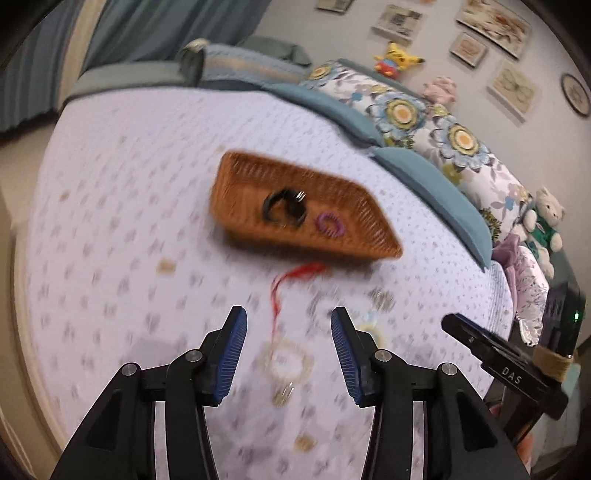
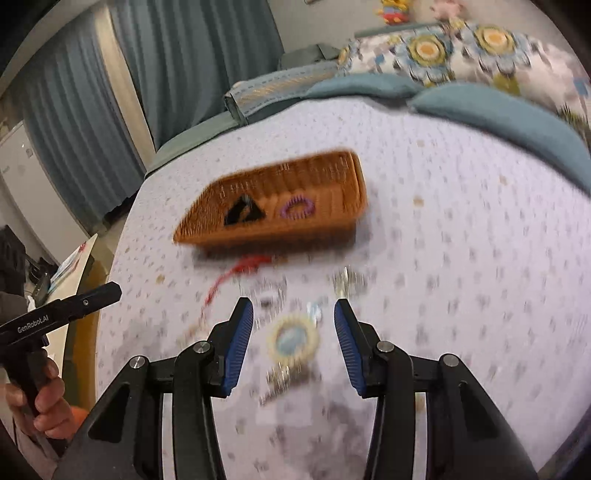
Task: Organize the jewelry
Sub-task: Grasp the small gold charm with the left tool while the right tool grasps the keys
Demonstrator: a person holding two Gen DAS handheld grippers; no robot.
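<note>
**A:** What lay around the jewelry?

**B:** It was on a bed (image 1: 110, 206) with a pale dotted cover, teal and floral pillows (image 1: 439, 136) along its far edge, and plush toys (image 1: 399, 57) and framed pictures (image 1: 495, 18) by the wall. Nothing blocked the way to the pieces. Both views were blurred.

**A:** Any writing?

**B:** "DAS" on the right hand-held gripper (image 1: 513, 369) as the left camera saw it, and "GenRobot.AI" on the left hand-held gripper (image 2: 33, 325) as the right camera saw it.

**A:** And the container?

**B:** A woven orange basket (image 1: 251, 177) sat mid-bed, holding a black band (image 1: 284, 212) and a purple coil hair tie (image 1: 330, 224).

**A:** The rest?

**B:** Loose on the cover, just in front of the basket: a red cord (image 1: 291, 277), a pale beaded bracelet (image 1: 286, 360), some small metallic pieces too smeared to name, and a pale ring with a blue centre (image 2: 293, 339).

**A:** The jaws?

**B:** Both hand-held grippers stood partly open, holding nothing.
</note>
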